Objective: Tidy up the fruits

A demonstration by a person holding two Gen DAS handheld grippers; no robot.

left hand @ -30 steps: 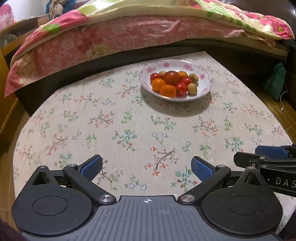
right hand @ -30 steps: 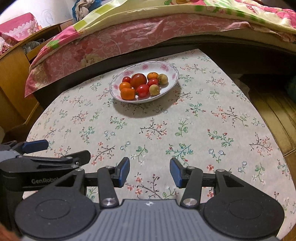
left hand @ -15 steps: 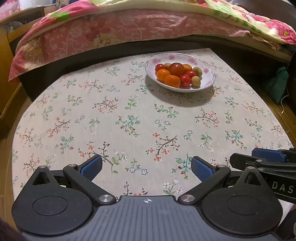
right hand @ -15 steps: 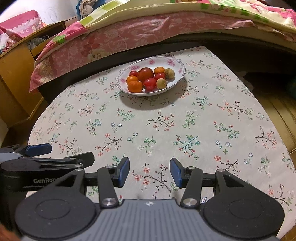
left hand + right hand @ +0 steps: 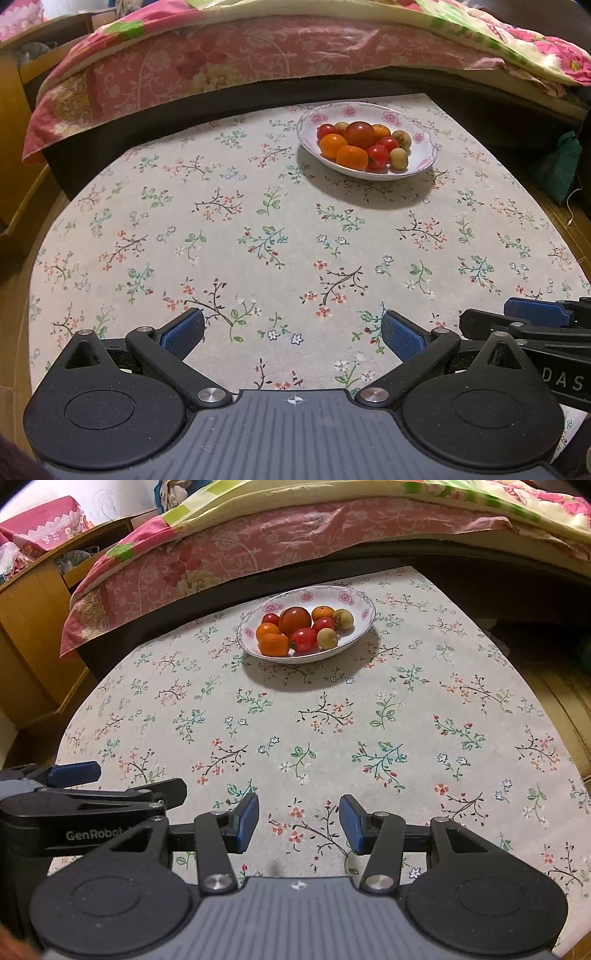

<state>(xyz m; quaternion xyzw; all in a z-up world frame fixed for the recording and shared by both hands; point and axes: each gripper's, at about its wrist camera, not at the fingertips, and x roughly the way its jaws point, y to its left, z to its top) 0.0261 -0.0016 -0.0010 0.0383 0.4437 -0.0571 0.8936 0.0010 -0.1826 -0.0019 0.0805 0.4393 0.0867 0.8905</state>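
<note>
Two blue-padded fingers of my left gripper [image 5: 291, 334] are standing wide apart in the left wrist view, gripping nothing, with only the pale tablecloth printed with small flower sprigs [image 5: 207, 229] showing between them. Far ahead of this claw and a little to its right, the white oval porcelain dish with pink roses on its rim [image 5: 424, 151] is sitting on the cloth near the table's far edge. It is holding a pile of small fruit: one large dark-red tomato [image 5: 359, 133] at the middle, orange tangerines [image 5: 351, 157] on the side nearer the claw's left, red cherry tomatoes [image 5: 377, 156] in front, and small tan round fruits [image 5: 399, 159] toward the right. Just beside the claw on its right, the black body of my right gripper [image 5: 532, 321] is poking into view. Beyond the dish, a pink floral quilt [image 5: 221, 62] is hanging over the bed edge.

Switching to the right wrist view, my right gripper [image 5: 299, 821] is holding its fingers apart too, though narrower than the left one, and they are closing on nothing. The dish [image 5: 354, 637] is lying well ahead, almost straight in front and slightly left of the claw's centre, with the large tomato [image 5: 294, 619] on top of the heap. Close on the claw's left, the left gripper [image 5: 92, 797] is hovering level with it. Farther left, a yellow wooden cabinet [image 5: 33, 635] is standing beside the bed.
</note>
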